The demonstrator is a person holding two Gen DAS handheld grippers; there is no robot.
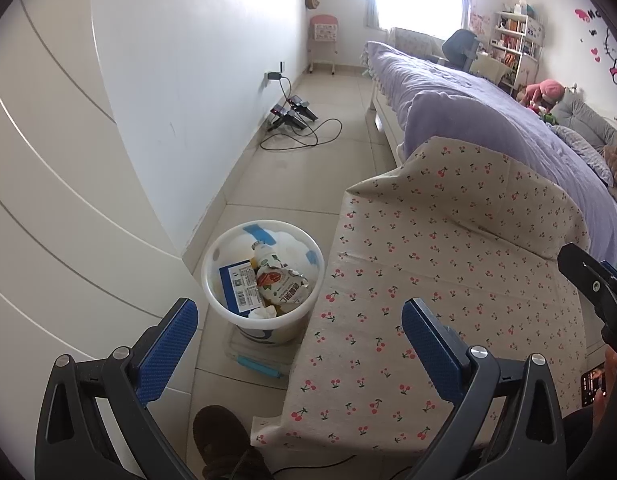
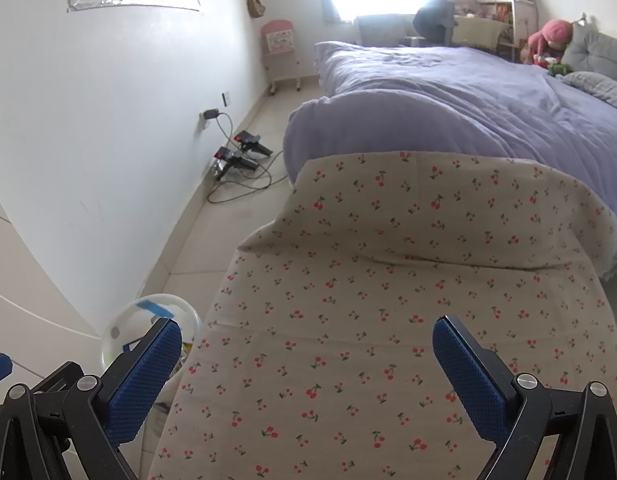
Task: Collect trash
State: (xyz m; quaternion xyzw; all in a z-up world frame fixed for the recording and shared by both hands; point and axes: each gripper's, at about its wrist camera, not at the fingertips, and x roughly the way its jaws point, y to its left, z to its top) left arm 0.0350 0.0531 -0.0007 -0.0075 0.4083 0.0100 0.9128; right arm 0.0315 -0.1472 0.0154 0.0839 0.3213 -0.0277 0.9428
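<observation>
while beside cloth (image 1: pixel 448 280), full bin (image 1: pixel 228 312)

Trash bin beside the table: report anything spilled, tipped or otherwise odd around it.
Nothing stands out. The white trash bin stands upright on the floor beside the cherry-print tablecloth, with a crumpled drink pouch, a blue box and tissue inside it. No litter shows on the tiles around it.
</observation>
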